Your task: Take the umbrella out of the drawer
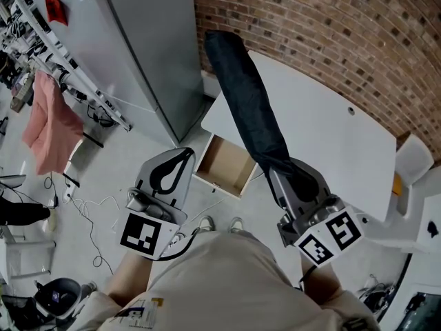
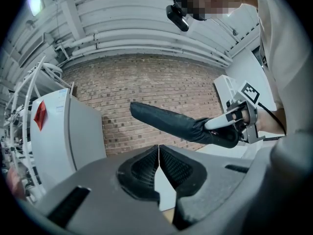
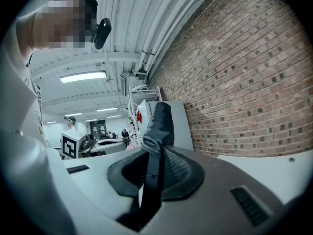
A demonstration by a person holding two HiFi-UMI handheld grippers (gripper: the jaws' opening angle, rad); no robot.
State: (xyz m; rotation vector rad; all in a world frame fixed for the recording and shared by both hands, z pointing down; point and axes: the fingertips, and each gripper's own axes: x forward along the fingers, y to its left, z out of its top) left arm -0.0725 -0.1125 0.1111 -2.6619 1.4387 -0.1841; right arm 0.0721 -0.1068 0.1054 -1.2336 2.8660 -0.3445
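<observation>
Head view: the umbrella (image 1: 248, 95) is already well clear of the drawer (image 1: 217, 186), which sits pulled open at the centre of the frame and looks empty, just under the edge of the white bench (image 1: 324, 129). The right gripper (image 1: 282, 174) has its jaws clamped on one end of the umbrella, so the dark folded bundle runs off toward the upper middle, over the bench. My guess is that end was the easiest one to reach inside the drawer. The left gripper (image 1: 182, 157) hangs at lower left, doing nothing.

Left gripper view: the jaws are pressed together on nothing at all. The umbrella stretches level across the middle, out of the right gripper at the right edge.

Right gripper view: the jaws are nearly closed, pinching dark fabric, and the umbrella pokes straight ahead from between them. Holding it by the end means lots of leverage, so I'd say it could sag or twist. The job looks basically done.
</observation>
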